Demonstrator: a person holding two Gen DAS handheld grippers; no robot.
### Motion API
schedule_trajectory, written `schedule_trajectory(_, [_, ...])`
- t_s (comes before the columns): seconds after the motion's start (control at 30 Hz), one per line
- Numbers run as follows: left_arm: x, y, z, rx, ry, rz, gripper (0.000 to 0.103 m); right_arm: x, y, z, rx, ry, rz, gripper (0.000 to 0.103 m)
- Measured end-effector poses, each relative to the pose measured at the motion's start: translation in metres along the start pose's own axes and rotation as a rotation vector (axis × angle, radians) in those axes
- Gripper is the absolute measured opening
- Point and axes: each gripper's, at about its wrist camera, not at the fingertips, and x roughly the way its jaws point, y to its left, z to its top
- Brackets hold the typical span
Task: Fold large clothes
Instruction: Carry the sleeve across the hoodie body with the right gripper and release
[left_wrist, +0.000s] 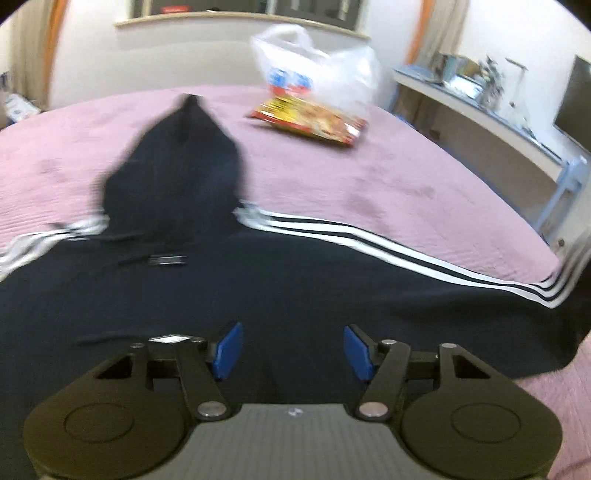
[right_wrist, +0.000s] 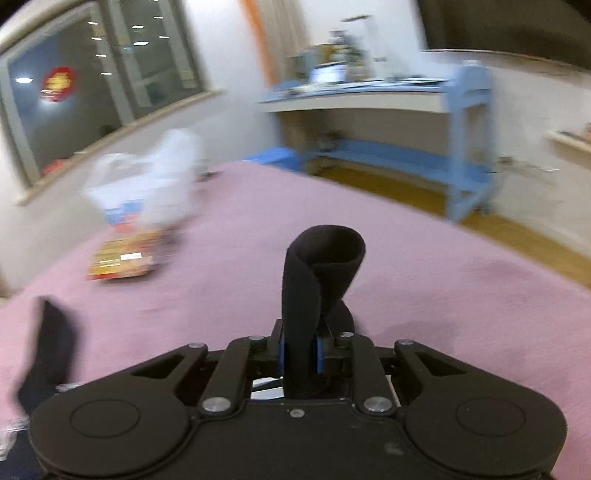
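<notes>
My left gripper (left_wrist: 293, 349) — jaws apart, empty — over black hoodie (left_wrist: 258, 288) spread on pink bed (left_wrist: 369, 177).

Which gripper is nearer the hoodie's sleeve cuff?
Right. The right gripper is shut on the sleeve cuff; the left gripper hangs open over the hoodie's body, holding nothing.

The hoodie (left_wrist: 258, 288) is spread across the near part of the bed (left_wrist: 369, 177), hood (left_wrist: 177, 162) pointing toward the far side. Further back and to the right of the hood there's a snack packet (left_wrist: 310, 120) lying on the bed with a plastic bag (left_wrist: 314, 70) right behind it. Off the bed's right side, a desk (left_wrist: 480, 110) runs along the wall.
</notes>
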Motion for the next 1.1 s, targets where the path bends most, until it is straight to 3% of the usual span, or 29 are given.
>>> schedule_trajectory(0.13, [-0.063, 0.076, -0.008, -0.039, -0.008, 0.036, 0.064, -0.023, 0.126, -0.030, -0.039, 0.019, 0.218, 0.019])
schedule_trajectory(0.23, [-0.099, 0.129, -0.008, -0.048, -0.029, 0.107, 0.064, -0.038, 0.219, -0.057, -0.092, 0.014, 0.365, 0.019])
schedule_trajectory(0.33, [-0.120, 0.174, -0.010, -0.066, -0.048, 0.148, 0.064, -0.039, 0.296, -0.087, -0.111, 0.094, 0.499, 0.023])
schedule_trajectory(0.4, [-0.121, 0.199, -0.010, -0.080, -0.049, 0.166, 0.065, -0.030, 0.339, -0.111, -0.147, 0.188, 0.596, 0.048])
schedule_trajectory(0.43, [-0.119, 0.210, -0.013, -0.091, -0.044, 0.170, 0.065, -0.023, 0.359, -0.127, -0.170, 0.257, 0.639, 0.078])
schedule_trajectory(0.5, [-0.109, 0.229, -0.018, -0.115, -0.026, 0.158, 0.065, -0.015, 0.369, -0.147, -0.209, 0.354, 0.677, 0.074])
schedule_trajectory(0.57, [-0.098, 0.239, -0.028, -0.138, -0.001, 0.141, 0.065, -0.019, 0.352, -0.157, -0.258, 0.342, 0.607, 0.074])
schedule_trajectory(0.63, [-0.088, 0.248, -0.036, -0.158, 0.015, 0.112, 0.065, -0.016, 0.324, -0.159, -0.299, 0.303, 0.466, 0.073])
schedule_trajectory(0.7, [-0.077, 0.255, -0.041, -0.187, 0.027, 0.077, 0.065, -0.008, 0.296, -0.161, -0.358, 0.268, 0.296, 0.059])
schedule_trajectory(0.73, [-0.070, 0.256, -0.040, -0.202, 0.024, 0.056, 0.065, -0.003, 0.286, -0.165, -0.387, 0.261, 0.214, 0.039])
schedule_trajectory(0.77, [-0.065, 0.257, -0.041, -0.217, 0.019, 0.041, 0.065, 0.005, 0.274, -0.166, -0.407, 0.263, 0.139, 0.027])
schedule_trajectory(0.87, [-0.034, 0.267, -0.039, -0.336, 0.053, -0.066, 0.068, 0.029, 0.249, -0.165, -0.413, 0.251, 0.011, 0.024])
schedule_trajectory(1.0, [0.011, 0.278, -0.035, -0.490, 0.140, -0.201, 0.066, 0.067, 0.246, -0.172, -0.405, 0.308, -0.043, 0.024])
schedule_trajectory(1.07, [0.022, 0.274, -0.031, -0.478, 0.139, -0.172, 0.039, 0.078, 0.252, -0.180, -0.412, 0.354, -0.045, 0.024])
schedule_trajectory(1.1, [0.025, 0.270, -0.026, -0.436, 0.138, -0.126, 0.008, 0.075, 0.258, -0.183, -0.443, 0.340, -0.051, 0.024])
